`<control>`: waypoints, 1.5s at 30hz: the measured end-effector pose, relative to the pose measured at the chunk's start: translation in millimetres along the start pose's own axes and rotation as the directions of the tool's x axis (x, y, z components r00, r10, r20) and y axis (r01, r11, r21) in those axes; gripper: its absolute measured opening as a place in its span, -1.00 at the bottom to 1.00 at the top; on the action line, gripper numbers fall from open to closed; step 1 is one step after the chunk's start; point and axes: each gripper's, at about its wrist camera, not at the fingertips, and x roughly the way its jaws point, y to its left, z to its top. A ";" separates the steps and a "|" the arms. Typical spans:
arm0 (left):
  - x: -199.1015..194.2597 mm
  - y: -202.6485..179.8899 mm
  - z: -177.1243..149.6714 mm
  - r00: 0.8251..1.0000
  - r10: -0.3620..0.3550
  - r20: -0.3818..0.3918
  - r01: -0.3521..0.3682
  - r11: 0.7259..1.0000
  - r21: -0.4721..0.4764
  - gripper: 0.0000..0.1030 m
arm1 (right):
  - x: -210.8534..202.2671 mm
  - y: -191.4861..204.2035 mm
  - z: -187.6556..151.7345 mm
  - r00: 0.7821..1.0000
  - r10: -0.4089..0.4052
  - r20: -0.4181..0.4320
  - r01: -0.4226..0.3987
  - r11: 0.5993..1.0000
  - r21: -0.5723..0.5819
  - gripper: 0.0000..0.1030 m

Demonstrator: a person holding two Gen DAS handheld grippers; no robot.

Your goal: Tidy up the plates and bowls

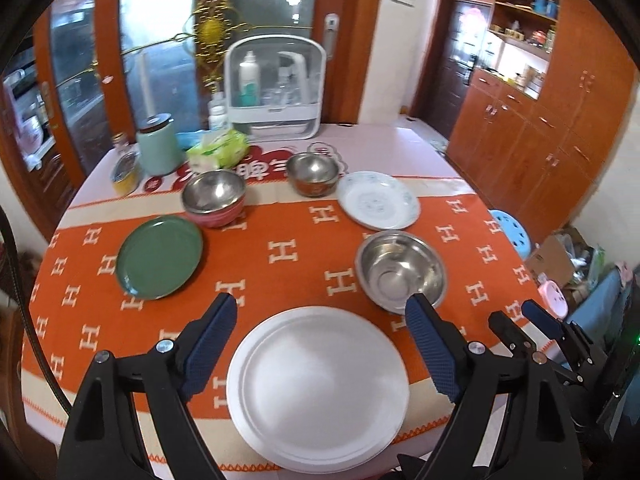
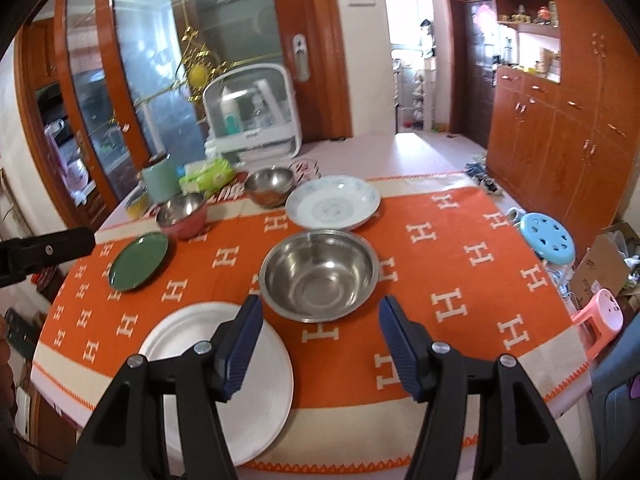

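Note:
A white plate lies at the table's near edge. My left gripper hovers open above it, nothing between its fingers. My right gripper is open over the cloth just in front of a large steel bowl, apart from it. Farther back lie a green plate, a blue-patterned white plate, a steel bowl with a pink outside and a small steel bowl.
The round table wears an orange cloth. At its back stand a white dish rack, a mint canister, a tissue pack and a tin. Stools and wooden cabinets are to the right.

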 end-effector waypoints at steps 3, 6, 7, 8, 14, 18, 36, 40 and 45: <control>4.8 -2.9 8.1 1.000 -0.006 -0.002 0.006 0.999 0.035 0.66 | -6.0 -1.6 5.3 0.999 -0.019 0.028 0.017 0.999 0.039 0.26; 11.8 -1.3 13.5 0.998 0.043 -0.038 -0.041 0.998 0.051 0.66 | -6.8 -2.5 8.5 0.999 -0.022 0.027 0.020 0.997 0.072 0.33; 13.6 0.3 14.4 0.998 0.043 -0.050 -0.041 0.998 0.048 0.66 | -7.0 -2.9 8.2 0.999 -0.028 0.019 0.027 0.996 0.081 0.33; 15.9 3.1 14.7 0.998 0.028 -0.062 -0.025 0.999 0.037 0.66 | -7.6 -3.8 6.7 0.999 -0.033 0.014 0.032 0.996 0.084 0.33; 26.0 12.0 10.0 0.995 -0.010 -0.104 0.008 1.000 -0.018 0.66 | -10.2 -12.3 -5.3 0.998 -0.056 -0.022 0.058 0.993 0.104 0.34; 34.9 9.4 12.8 0.990 -0.011 -0.139 0.005 0.999 -0.042 0.66 | -7.5 -24.1 -3.1 0.999 -0.042 -0.029 0.046 0.992 0.114 0.34; 81.0 -67.8 67.8 0.986 0.110 -0.126 -0.134 0.971 -0.199 0.66 | 47.9 -132.6 70.2 0.984 0.159 -0.079 -0.156 0.987 0.042 0.34; 92.1 -82.3 80.0 0.982 0.136 -0.128 -0.162 0.962 -0.221 0.66 | 66.6 -154.8 88.1 0.979 0.189 -0.082 -0.185 0.981 0.059 0.34; 107.9 -95.1 96.6 0.977 0.158 -0.143 -0.187 0.956 -0.225 0.66 | 93.5 -181.6 113.8 0.970 0.232 -0.078 -0.222 0.968 0.117 0.34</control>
